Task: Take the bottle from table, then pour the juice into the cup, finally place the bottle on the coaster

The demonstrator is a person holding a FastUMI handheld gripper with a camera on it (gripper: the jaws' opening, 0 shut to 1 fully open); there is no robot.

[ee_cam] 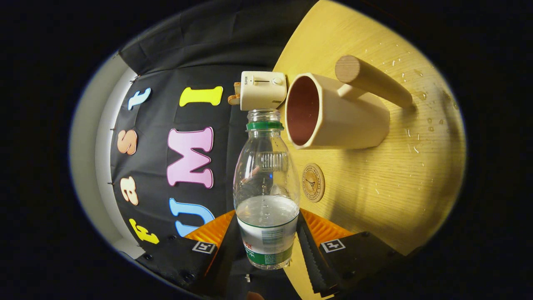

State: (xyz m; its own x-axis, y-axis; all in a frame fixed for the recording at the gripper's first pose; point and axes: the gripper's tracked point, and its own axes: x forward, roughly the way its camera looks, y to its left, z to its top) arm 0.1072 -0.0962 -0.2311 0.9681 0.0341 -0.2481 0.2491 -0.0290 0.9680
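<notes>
My gripper (266, 239) is shut on a clear plastic bottle (266, 175) and holds it by its labelled lower part. The bottle has a green neck ring and no cap, and clear liquid fills the part nearest the fingers. The view is rolled, so the wooden table (374, 187) stands on its side next to the bottle. A beige cup (333, 112) with a dark red inside and a round wooden handle stands on the table just beyond the bottle. The bottle's mouth is level with the cup's rim and beside it. A round wooden coaster (313, 182) lies on the table next to the bottle's shoulder.
A cream appliance (263, 89) with a slider and a knob stands at the table's edge, right behind the bottle's mouth. Water drops (416, 137) dot the table past the cup. The booth's black cloth wall (166, 104) hangs behind.
</notes>
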